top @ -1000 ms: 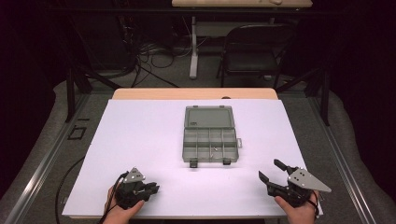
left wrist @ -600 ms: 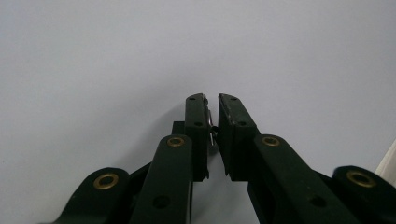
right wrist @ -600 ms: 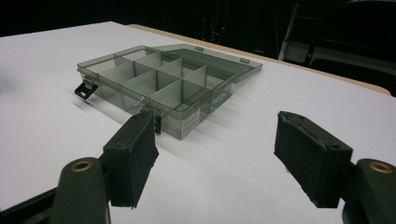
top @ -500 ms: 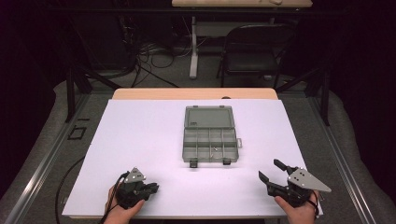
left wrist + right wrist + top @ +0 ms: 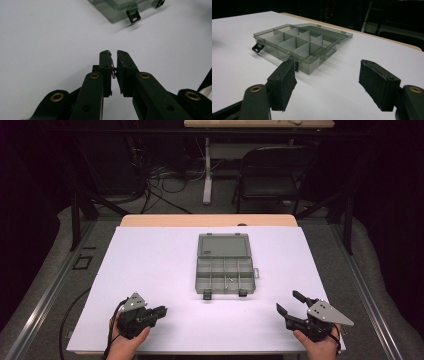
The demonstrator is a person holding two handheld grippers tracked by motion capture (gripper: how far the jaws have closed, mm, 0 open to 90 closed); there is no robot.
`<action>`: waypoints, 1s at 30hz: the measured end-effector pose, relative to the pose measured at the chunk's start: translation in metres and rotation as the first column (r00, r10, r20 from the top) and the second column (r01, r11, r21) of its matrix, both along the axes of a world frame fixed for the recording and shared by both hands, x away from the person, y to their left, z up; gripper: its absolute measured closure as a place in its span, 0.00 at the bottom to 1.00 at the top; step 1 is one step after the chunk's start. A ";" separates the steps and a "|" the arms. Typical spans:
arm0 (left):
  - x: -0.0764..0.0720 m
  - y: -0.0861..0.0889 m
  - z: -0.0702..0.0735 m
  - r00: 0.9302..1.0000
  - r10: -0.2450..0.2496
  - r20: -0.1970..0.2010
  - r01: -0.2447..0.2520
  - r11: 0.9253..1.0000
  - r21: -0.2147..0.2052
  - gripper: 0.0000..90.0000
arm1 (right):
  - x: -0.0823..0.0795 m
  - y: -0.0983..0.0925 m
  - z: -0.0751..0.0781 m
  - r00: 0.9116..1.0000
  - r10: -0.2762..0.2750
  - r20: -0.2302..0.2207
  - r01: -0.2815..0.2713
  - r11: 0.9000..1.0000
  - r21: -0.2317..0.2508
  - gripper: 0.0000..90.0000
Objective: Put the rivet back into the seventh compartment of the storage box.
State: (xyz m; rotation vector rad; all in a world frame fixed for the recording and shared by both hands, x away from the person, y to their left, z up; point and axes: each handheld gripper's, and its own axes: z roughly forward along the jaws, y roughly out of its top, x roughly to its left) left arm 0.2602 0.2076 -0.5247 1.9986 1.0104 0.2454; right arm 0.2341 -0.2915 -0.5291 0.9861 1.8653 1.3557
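Observation:
A grey see-through organizer box [image 5: 224, 270] lies in the middle of the white table with its lid [image 5: 223, 245] folded back and flat. One front compartment holds a small metal bit [image 5: 229, 281]. My left gripper [image 5: 161, 311] rests near the front left edge. In the left gripper view, the left gripper [image 5: 113, 53] is shut on a small thin metal piece [image 5: 113, 71], and the box corner [image 5: 125, 6] shows beyond it. My right gripper [image 5: 288, 302] sits at the front right. In the right gripper view, the right gripper [image 5: 327, 67] stands open and holds nothing, facing the box [image 5: 297, 42].
The white table top [image 5: 150, 265] has bare room on both sides of the box. A wooden strip [image 5: 165, 221] runs along the far edge. Beyond it a dark chair [image 5: 272, 175] and loose cables [image 5: 165, 180] sit on the floor.

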 end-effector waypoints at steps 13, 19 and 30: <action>0.003 0.002 0.015 0.997 0.049 0.054 -0.046 0.998 -0.051 0.92 | 0.000 0.000 0.000 1.000 -0.002 0.001 0.002 1.000 0.002 0.32; 0.013 -0.016 0.031 0.996 0.018 0.086 -0.010 0.996 -0.083 0.92 | 0.001 -0.001 -0.001 1.000 0.000 -0.002 0.000 1.000 0.007 0.32; 0.041 -0.093 0.046 0.987 -0.118 0.109 0.127 0.989 -0.078 0.92 | 0.000 -0.001 0.000 1.000 0.006 0.000 -0.006 1.000 0.002 0.32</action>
